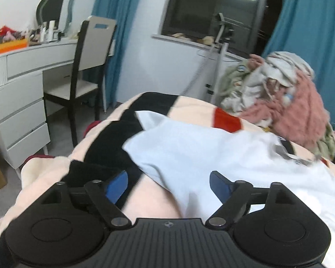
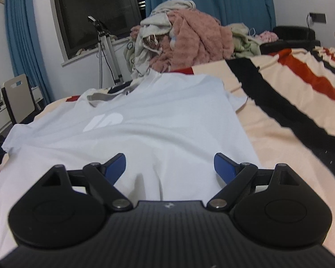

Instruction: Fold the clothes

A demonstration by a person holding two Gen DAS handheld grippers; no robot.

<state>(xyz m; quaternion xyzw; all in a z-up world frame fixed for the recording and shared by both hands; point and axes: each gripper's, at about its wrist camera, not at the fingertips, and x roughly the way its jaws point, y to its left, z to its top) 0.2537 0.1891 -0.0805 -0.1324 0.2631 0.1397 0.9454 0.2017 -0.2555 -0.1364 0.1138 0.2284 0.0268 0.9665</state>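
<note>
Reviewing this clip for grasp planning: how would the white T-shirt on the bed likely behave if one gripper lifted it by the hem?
The white T-shirt already lies in soft ripples on the striped blanket, so it would probably drape limp rather than hold shape. It looks thin, so likely light. Lifted at one point only, the rest would probably drag and bunch.

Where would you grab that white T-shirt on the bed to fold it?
Probably the white T-shirt by its near hem, coming in low from this near side: it lies flat, collar away, with the hem raised in soft ridges that the open right gripper could pinch.
</note>
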